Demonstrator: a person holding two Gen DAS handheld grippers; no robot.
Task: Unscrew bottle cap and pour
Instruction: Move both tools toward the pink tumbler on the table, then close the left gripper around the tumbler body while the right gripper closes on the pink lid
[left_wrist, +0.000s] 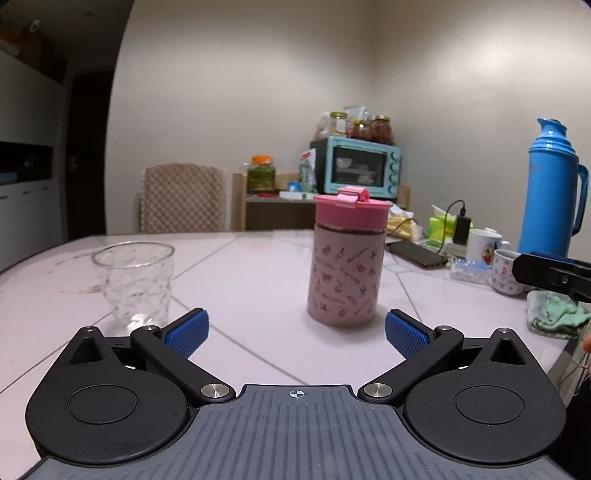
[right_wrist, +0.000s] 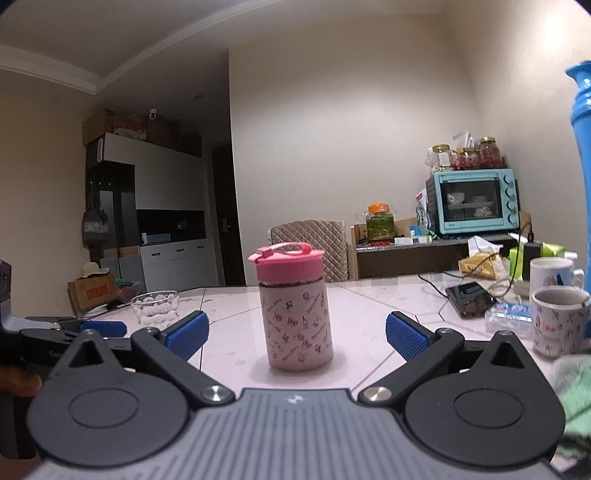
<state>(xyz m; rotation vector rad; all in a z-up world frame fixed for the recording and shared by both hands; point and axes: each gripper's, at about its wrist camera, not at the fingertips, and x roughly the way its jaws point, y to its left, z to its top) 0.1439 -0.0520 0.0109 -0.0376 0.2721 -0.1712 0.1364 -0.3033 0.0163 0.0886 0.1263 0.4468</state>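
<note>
A pink patterned bottle (left_wrist: 344, 280) with a pink screw cap (left_wrist: 351, 208) stands upright on the white table (left_wrist: 258, 266). An empty clear glass (left_wrist: 135, 282) stands to its left. My left gripper (left_wrist: 296, 332) is open, low over the table just short of the bottle, with nothing between its blue pads. In the right wrist view the same bottle (right_wrist: 298, 325) with its cap (right_wrist: 286, 264) stands ahead of my open right gripper (right_wrist: 297, 334), and the glass (right_wrist: 155, 306) is farther left. The right gripper's tip (left_wrist: 554, 275) shows at the left view's right edge.
On the table's right side stand a blue thermos (left_wrist: 552, 192), two mugs (right_wrist: 557, 321), a phone (right_wrist: 469, 299) with a cable, snack packets and a green cloth (left_wrist: 554, 314). A chair (left_wrist: 183, 197) and a teal toaster oven (left_wrist: 364, 168) are beyond the table.
</note>
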